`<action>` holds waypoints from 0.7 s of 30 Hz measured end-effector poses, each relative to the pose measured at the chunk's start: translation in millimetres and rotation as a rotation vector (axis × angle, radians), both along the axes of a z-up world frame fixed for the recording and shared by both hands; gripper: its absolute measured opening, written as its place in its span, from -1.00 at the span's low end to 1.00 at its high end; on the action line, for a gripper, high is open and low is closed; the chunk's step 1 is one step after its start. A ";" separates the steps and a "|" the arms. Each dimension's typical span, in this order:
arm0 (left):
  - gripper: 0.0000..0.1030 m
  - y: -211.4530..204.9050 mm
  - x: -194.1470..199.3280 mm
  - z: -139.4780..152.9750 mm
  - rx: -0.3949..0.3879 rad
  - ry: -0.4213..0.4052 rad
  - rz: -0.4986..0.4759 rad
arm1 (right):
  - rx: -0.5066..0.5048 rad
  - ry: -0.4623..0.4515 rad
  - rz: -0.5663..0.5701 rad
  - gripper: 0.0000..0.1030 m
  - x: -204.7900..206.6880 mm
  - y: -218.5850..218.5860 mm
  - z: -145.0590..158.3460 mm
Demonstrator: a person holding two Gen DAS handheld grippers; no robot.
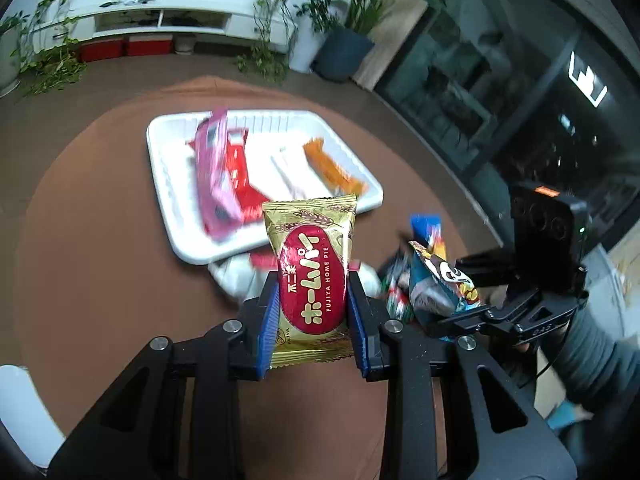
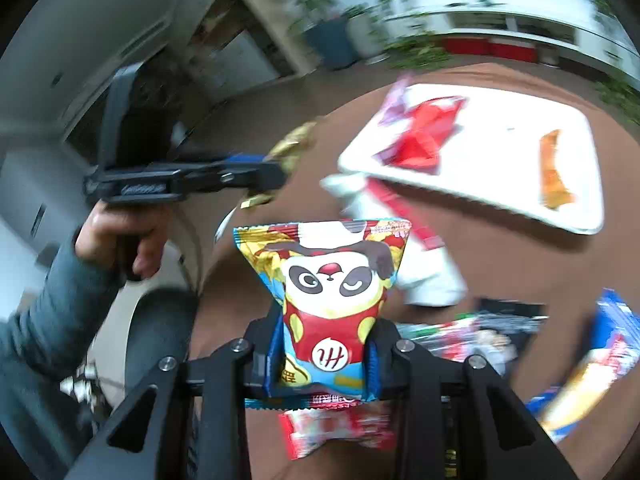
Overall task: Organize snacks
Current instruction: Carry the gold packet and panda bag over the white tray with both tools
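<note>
My left gripper [image 1: 312, 300] is shut on a gold Fujiya Home Pie packet [image 1: 310, 256] with a red oval label, held above the brown table just short of the white tray [image 1: 168, 200]. The tray holds pink [image 1: 212, 176], red [image 1: 240, 176], white and orange [image 1: 332, 168] packets. My right gripper [image 2: 324, 354] is shut on a blue panda snack bag [image 2: 328, 288], held upright above the table. The panda bag also shows in the left wrist view [image 1: 436, 284]. The left gripper shows in the right wrist view [image 2: 256, 174] with the gold packet [image 2: 288, 146].
Loose snacks lie on the table: a white and red packet [image 2: 420, 252] by the tray [image 2: 500, 200], red, black and blue packets [image 2: 600, 352] at the near right. Potted plants [image 1: 344, 48] and a white shelf stand beyond the round table.
</note>
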State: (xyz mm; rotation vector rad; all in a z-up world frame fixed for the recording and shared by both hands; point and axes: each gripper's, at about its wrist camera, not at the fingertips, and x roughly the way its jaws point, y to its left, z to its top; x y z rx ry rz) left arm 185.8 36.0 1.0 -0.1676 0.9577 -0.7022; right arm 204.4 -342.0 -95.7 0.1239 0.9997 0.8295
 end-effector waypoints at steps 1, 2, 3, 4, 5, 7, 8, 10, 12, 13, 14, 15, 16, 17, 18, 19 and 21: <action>-0.44 -2.8 6.4 3.0 -0.012 -0.001 0.009 | 0.011 -0.002 -0.033 -0.31 2.2 -6.8 3.0; -0.44 -7.8 12.6 6.4 -0.021 -0.004 0.018 | 0.016 -0.006 -0.062 -0.31 4.2 -13.6 5.8; -0.44 -13.2 18.9 9.9 -0.026 -0.008 0.027 | 0.021 -0.014 -0.100 -0.31 10.7 -23.7 10.7; -0.44 -18.7 25.0 13.1 -0.027 -0.012 0.033 | 0.024 -0.019 -0.120 -0.31 14.5 -26.5 15.6; -0.44 -23.2 30.2 14.9 -0.024 -0.015 0.037 | 0.029 -0.028 -0.153 -0.31 23.1 -32.5 23.1; -0.44 -32.0 42.4 19.7 -0.009 -0.026 0.054 | 0.035 -0.051 -0.211 -0.31 38.5 -40.4 40.5; -0.44 -36.6 49.1 22.5 -0.007 -0.031 0.064 | 0.040 -0.059 -0.235 -0.31 44.4 -45.2 46.2; -0.44 -42.4 60.5 28.0 -0.006 -0.041 0.085 | 0.052 -0.076 -0.284 -0.31 55.6 -52.1 57.0; -0.44 -51.3 72.5 33.9 0.011 -0.057 0.100 | 0.070 -0.090 -0.339 -0.31 66.0 -59.8 67.6; -0.44 -55.5 77.0 35.0 0.016 -0.059 0.104 | 0.088 -0.095 -0.367 -0.31 75.3 -64.0 72.7; -0.44 -57.9 81.4 35.7 0.019 -0.060 0.106 | 0.099 -0.100 -0.386 -0.31 79.6 -66.3 75.7; -0.44 -61.5 86.8 36.1 0.023 -0.062 0.111 | 0.113 -0.104 -0.410 -0.31 87.7 -68.5 79.2; -0.44 -65.7 92.4 36.3 0.032 -0.064 0.114 | 0.123 -0.104 -0.423 -0.31 89.4 -70.1 83.6; -0.44 -70.7 98.0 36.0 0.042 -0.067 0.117 | 0.133 -0.106 -0.436 -0.31 95.5 -70.3 85.1; -0.44 -74.7 102.3 35.8 0.049 -0.069 0.121 | 0.140 -0.107 -0.447 -0.31 100.5 -70.0 85.7; -0.44 -78.3 107.0 34.7 0.059 -0.072 0.128 | 0.146 -0.103 -0.456 -0.31 108.0 -67.2 85.5; -0.44 -85.3 116.6 29.4 0.075 -0.068 0.137 | 0.147 -0.097 -0.454 -0.31 118.8 -61.9 83.7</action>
